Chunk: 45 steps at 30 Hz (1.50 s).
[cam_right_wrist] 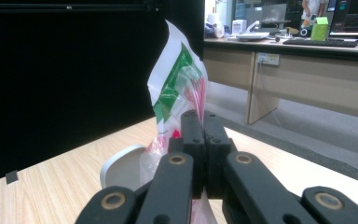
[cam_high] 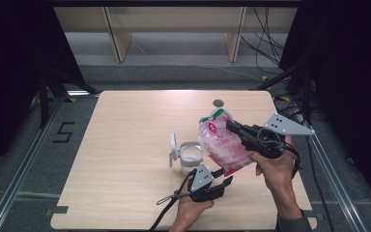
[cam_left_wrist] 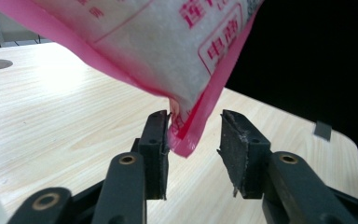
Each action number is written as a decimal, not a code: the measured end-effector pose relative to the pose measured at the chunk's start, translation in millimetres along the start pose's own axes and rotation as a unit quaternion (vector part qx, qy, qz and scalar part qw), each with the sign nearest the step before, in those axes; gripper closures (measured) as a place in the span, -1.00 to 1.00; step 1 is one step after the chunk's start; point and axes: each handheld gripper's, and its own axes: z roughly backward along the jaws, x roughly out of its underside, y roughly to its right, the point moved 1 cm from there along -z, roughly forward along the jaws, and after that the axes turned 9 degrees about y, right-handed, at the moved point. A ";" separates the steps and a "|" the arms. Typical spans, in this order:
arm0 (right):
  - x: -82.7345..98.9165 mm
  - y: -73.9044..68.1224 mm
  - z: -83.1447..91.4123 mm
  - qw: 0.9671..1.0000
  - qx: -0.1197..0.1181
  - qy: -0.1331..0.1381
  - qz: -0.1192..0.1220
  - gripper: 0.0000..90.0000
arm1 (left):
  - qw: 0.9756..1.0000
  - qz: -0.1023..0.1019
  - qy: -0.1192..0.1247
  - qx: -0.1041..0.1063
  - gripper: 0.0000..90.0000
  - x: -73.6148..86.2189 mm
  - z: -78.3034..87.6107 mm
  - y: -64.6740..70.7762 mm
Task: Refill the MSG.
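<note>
The bag [cam_high: 222,142], pink and white with a green-marked top, hangs tilted above the table [cam_high: 125,145], its top end leaning over the jar [cam_high: 191,153] and its bottom corner pointing toward the person's side. The right gripper [cam_high: 232,126] holds the bag high up, its jaws pressed together on the plastic; in the right gripper view the closed jaws pinch the bag [cam_right_wrist: 177,93] just below its green top. The right hand [cam_high: 275,166] comes up from the bag's right, wrist bent, the gripper pointing left. At the bag's bottom corner [cam_left_wrist: 186,135] sits the left gripper [cam_left_wrist: 193,135], jaws partly open; one pad touches the corner, the other stands clear. The left hand [cam_high: 191,205] lies low, just below the bag. The jar stands open beside the bag, white contents inside, its lid [cam_high: 173,145] tipped on edge at the jar's far side from the bag.
</note>
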 end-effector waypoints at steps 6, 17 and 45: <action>1.0 0.5 1.6 1.000 0.004 0.000 0.002 1.00 | 1.000 0.002 0.007 -0.005 0.36 -0.6 12.2 2.1; 11.7 5.4 3.1 1.000 0.012 -0.008 0.008 1.00 | 1.000 -0.016 0.016 -0.007 0.34 -2.1 35.7 -4.5; 56.0 25.7 7.6 0.999 0.017 -0.039 -0.018 1.00 | 0.998 -0.028 0.010 -0.064 0.31 3.6 72.7 -28.2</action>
